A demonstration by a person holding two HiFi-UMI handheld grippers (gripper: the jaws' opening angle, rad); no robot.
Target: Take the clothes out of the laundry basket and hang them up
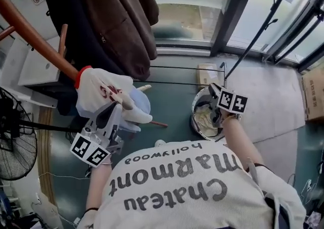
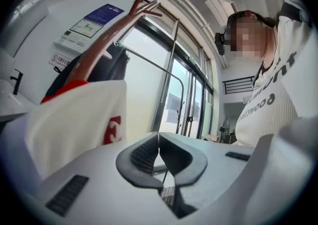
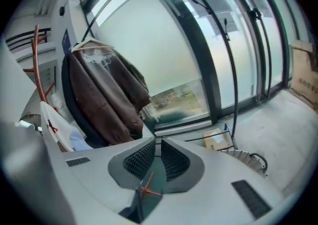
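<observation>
Round laundry basket [image 1: 194, 117] on floor at 3 o'clock, cream clothes [image 1: 207, 120] heaped inside. Right gripper [image 3: 157, 142] over its 12 o'clock rim, jaws a sliver apart, empty. Left gripper [image 2: 158, 135] at 8 o'clock, jaws pressed together, empty, just beside white cloth [image 1: 98, 89] with red trim.

On the right gripper [image 3: 156, 144], to the right of the jaws, the laundry basket [image 3: 248, 158] shows only a strip of rim. The gripper's own body hides the rest. In the head view that gripper and the forearm cover part of the basket's mouth, and the pale cloth [image 1: 205, 119] inside cannot be told as any one garment. Low behind the jaws, a small orange-red thing [image 3: 147, 189] is too small to name.

On the left gripper [image 2: 159, 139], left of the jaws, the gripper body hides the lower part of the white garment [image 2: 74, 119]. Beyond those jaws, the brown coat [image 1: 126, 15] runs off the head view's top edge. The floor fan [image 1: 15, 147], back and left of them, runs off the left edge.
</observation>
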